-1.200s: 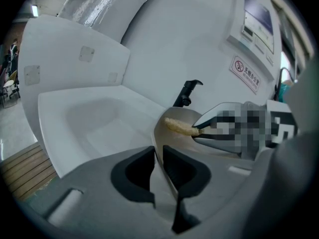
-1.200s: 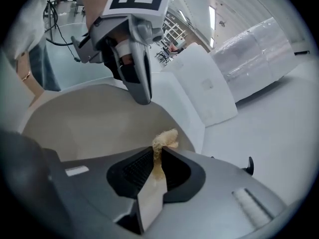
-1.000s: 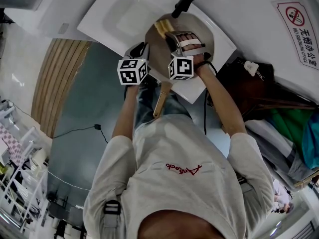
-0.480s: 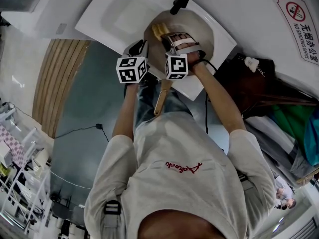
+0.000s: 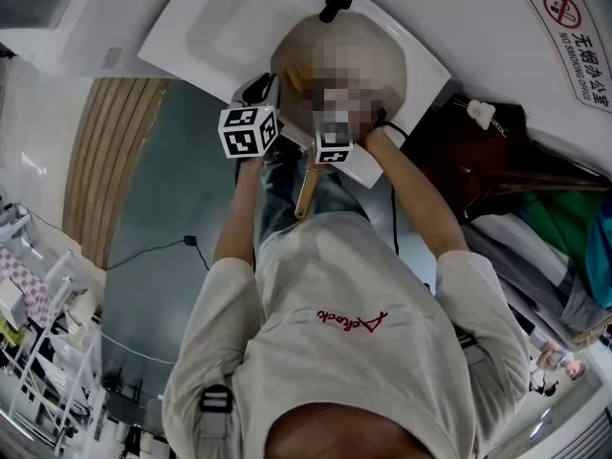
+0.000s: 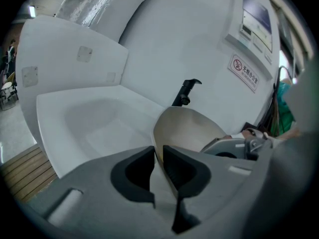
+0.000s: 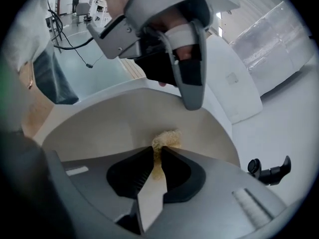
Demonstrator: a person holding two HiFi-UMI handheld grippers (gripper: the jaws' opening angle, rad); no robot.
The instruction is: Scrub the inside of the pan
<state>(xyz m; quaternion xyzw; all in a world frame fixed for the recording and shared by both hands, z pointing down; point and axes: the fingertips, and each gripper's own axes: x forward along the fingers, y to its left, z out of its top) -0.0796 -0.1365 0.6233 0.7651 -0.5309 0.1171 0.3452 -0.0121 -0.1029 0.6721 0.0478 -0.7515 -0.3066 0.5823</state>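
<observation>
A beige pan [image 6: 192, 128] with a black handle [image 6: 185, 91] rests tilted on a white basin [image 6: 94, 123]. My left gripper [image 6: 158, 166] is shut on the pan's near rim, which runs between its jaws. My right gripper [image 7: 158, 166] is shut on the flat wooden handle of a brush [image 7: 149, 198]. The brush's pale yellow bristles [image 7: 167, 139] touch the pan's inner surface [image 7: 99, 128]. In the head view the wooden handle [image 5: 306, 194] sticks out towards me below the pan [image 5: 382, 55]. From the right gripper view the left gripper [image 7: 192, 83] hangs over the far rim.
The basin [image 5: 229, 27] has a shallow hollow left of the pan. A no-smoking sign [image 5: 569, 27] is on the white wall. Dark bags [image 5: 497, 170] and green cloth [image 5: 583, 237] lie at the right. Wooden slats [image 5: 110, 151] and a floor cable [image 5: 163, 249] are at the left.
The right gripper with the brush has shifted slightly left across the pan. The pan and the left gripper have moved a little away from me, the grip on the rim unchanged.
</observation>
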